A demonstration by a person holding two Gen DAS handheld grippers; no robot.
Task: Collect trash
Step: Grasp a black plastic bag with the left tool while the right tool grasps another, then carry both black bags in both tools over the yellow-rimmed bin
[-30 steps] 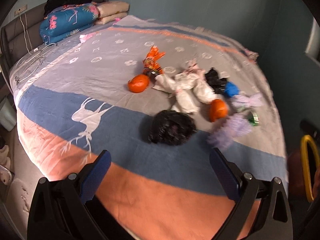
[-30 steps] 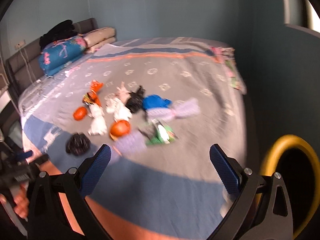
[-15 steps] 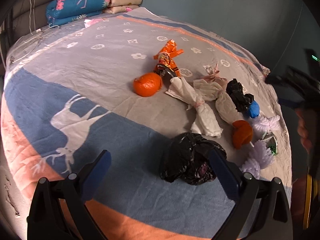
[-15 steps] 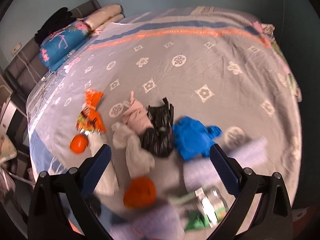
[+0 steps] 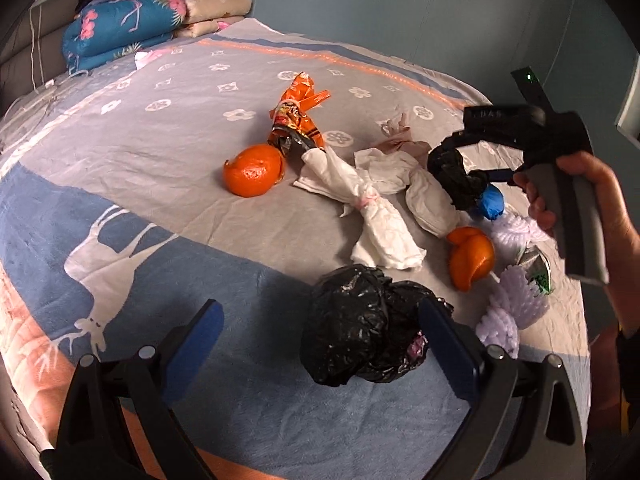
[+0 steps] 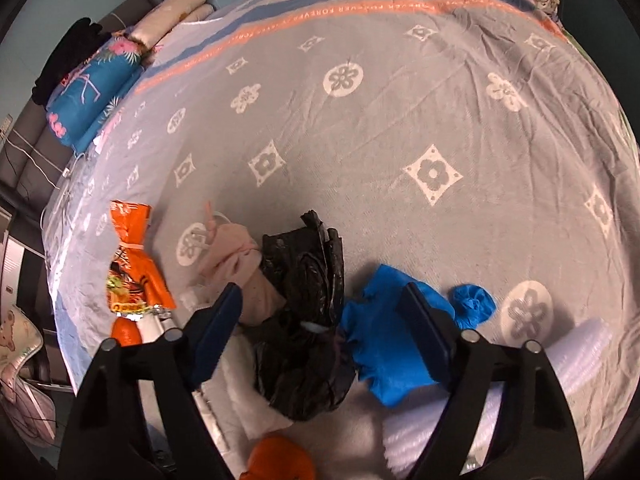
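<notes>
Trash lies in a heap on the patterned blanket (image 5: 160,128). My left gripper (image 5: 320,318) hangs open low over the blanket, and a crumpled black bag (image 5: 360,332) sits partly between its fingers, against the right one. My right gripper (image 6: 322,296) points down over a smaller black bag (image 6: 308,320) and a blue wrapper (image 6: 384,344). Its jaws are closing with both between them, and the pads are not pressing. In the left wrist view the right gripper (image 5: 468,168) is held by a hand (image 5: 592,200). Orange peels (image 5: 252,174), white tissue bundles (image 5: 372,216) and an orange snack wrapper (image 5: 296,120) lie around.
Lilac foam nets (image 5: 508,308) and a green-silver packet (image 5: 536,268) lie near the bed's right edge. Folded quilts and pillows (image 5: 120,28) are stacked at the headboard. A blue-grey wall runs behind the bed.
The right gripper swung in from beside the bed and came down over the small black bag and blue wrapper, its jaws narrowing. The left gripper sank closer to the crumpled black bag.
</notes>
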